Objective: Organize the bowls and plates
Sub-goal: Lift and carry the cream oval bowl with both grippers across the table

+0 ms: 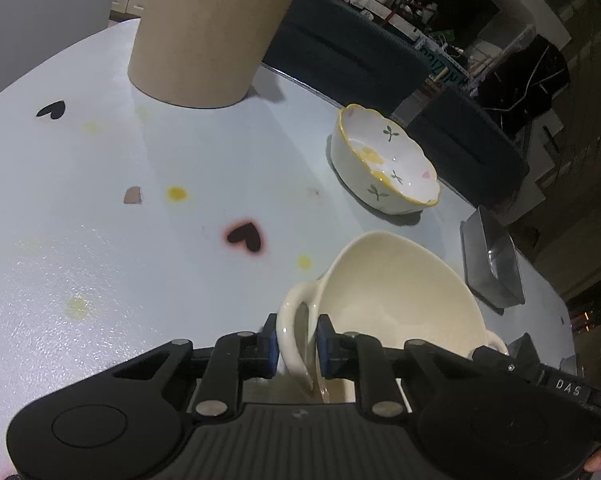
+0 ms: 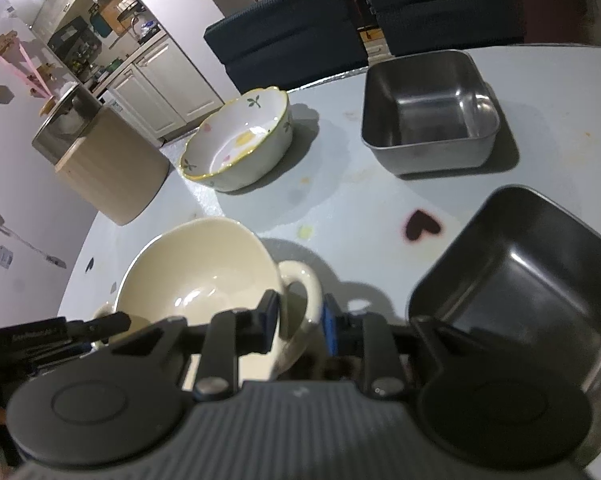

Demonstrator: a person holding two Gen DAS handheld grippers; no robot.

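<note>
Left gripper point(image 1: 297, 338) clamped on cream bowl point(image 1: 400, 300) handle; right gripper point(image 2: 298, 322) straddling opposite handle, contact unclear. Uneven lift: tilt, slip, knock against steel tray point(image 2: 532, 280).

Dark chairs point(image 2: 284, 40), white kitchen cabinets point(image 2: 156, 76) beyond.

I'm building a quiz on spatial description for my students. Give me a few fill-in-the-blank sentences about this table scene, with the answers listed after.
1. Each hand-held gripper straddles one ____ of the cream bowl: the left hand-held gripper, the right hand-held gripper.
2. The floral bowl has a ____ rim.
3. There are ____ square metal containers: one far, one near.
4. The dark shapes printed on the table are ____.

Answers: handle; yellow; two; hearts
</note>
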